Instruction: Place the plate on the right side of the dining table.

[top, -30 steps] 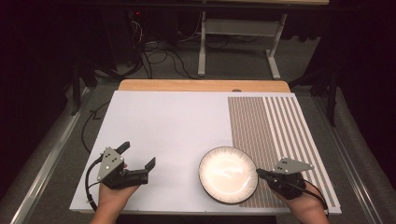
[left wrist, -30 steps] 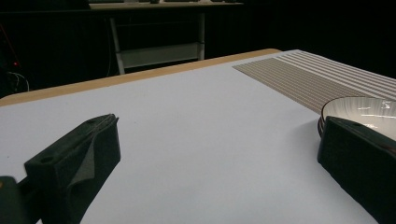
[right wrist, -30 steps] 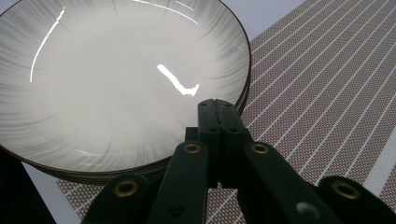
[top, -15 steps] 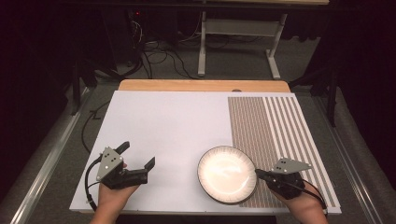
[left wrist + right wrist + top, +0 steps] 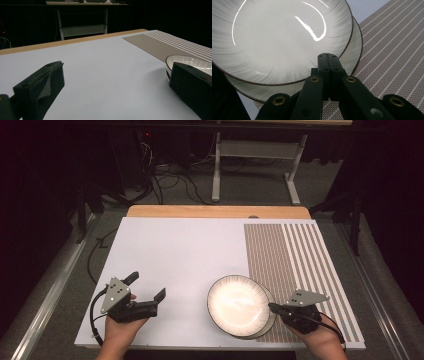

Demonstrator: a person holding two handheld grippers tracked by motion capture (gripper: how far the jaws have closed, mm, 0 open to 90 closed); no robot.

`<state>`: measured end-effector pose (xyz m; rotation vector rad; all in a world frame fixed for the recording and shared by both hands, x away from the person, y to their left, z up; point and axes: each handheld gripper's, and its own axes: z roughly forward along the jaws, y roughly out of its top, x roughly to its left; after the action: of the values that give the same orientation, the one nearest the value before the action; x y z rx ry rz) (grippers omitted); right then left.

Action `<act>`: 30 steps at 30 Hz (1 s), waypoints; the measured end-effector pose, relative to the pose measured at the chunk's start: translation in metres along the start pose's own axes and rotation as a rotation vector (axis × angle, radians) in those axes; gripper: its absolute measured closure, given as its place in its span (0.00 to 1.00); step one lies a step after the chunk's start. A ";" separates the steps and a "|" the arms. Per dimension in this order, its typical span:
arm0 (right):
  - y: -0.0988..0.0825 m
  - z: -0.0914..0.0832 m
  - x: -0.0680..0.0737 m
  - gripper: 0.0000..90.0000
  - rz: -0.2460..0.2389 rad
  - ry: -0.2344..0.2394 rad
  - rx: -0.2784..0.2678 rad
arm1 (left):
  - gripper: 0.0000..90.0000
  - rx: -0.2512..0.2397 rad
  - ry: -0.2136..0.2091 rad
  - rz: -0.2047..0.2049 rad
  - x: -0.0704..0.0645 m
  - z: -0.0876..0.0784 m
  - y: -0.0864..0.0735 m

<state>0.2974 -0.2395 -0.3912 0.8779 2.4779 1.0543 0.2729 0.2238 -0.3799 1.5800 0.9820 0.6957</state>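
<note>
1. White ribbed plates, two of them stacked: top plate point(image 5: 235, 302) sits shifted left on the bottom plate point(image 5: 269, 316), near the front edge of the white table mat point(image 5: 175, 250), straddling the border of the brown striped placemat point(image 5: 300, 255).
2. My right gripper point(image 5: 273, 307) is clenched, jaws pressed together, tips at the right rim of the stack. In the right gripper view the tips point(image 5: 328, 57) overlap the top plate's rim; I judge they pinch that rim, not sure.
3. My left gripper point(image 5: 147, 292) is released, jaws wide apart, nothing between them, resting on the mat well left of the plates.
4. To do it well: keep the pinch firm, slide the top plate level, don't drag the lower one along.
5. Risk: thin glazed rim could slip out.
</note>
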 end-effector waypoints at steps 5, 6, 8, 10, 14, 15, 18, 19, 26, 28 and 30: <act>0.001 0.003 0.003 1.00 -0.010 0.015 -0.002 | 0.01 -0.003 -0.001 0.004 0.000 0.000 0.000; 0.002 0.004 0.004 1.00 -0.011 0.007 -0.001 | 0.01 -0.005 -0.001 0.006 -0.001 0.000 0.000; 0.002 0.004 0.003 1.00 -0.010 0.010 -0.002 | 0.00 -0.011 -0.002 0.015 -0.001 -0.001 0.000; 0.001 0.004 0.003 1.00 -0.008 0.008 -0.003 | 0.00 -0.013 -0.002 0.016 -0.002 -0.001 0.000; 0.001 0.004 0.003 1.00 -0.011 0.008 -0.002 | 0.01 -0.015 -0.003 0.014 -0.002 -0.001 0.000; 0.001 0.004 0.003 1.00 -0.011 0.009 -0.002 | 0.00 -0.013 -0.003 0.013 -0.002 -0.001 0.000; 0.002 0.004 0.003 1.00 -0.006 0.012 0.001 | 0.01 -0.002 -0.014 -0.002 -0.002 0.000 0.000; 0.001 0.004 0.003 1.00 -0.007 0.013 0.001 | 0.01 -0.003 -0.014 -0.002 -0.002 0.000 0.000; 0.002 0.004 0.004 1.00 -0.013 0.004 0.002 | 0.01 -0.004 -0.015 0.001 -0.003 0.000 0.000; 0.002 0.004 0.004 1.00 -0.013 0.006 0.001 | 0.01 -0.002 -0.018 0.001 -0.003 0.000 0.000; 0.002 0.004 0.004 1.00 -0.020 0.006 0.003 | 0.01 -0.002 -0.018 0.001 -0.003 0.000 0.000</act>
<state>0.2973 -0.2335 -0.3928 0.8507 2.4886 1.0489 0.2714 0.2208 -0.3792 1.5825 0.9664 0.6819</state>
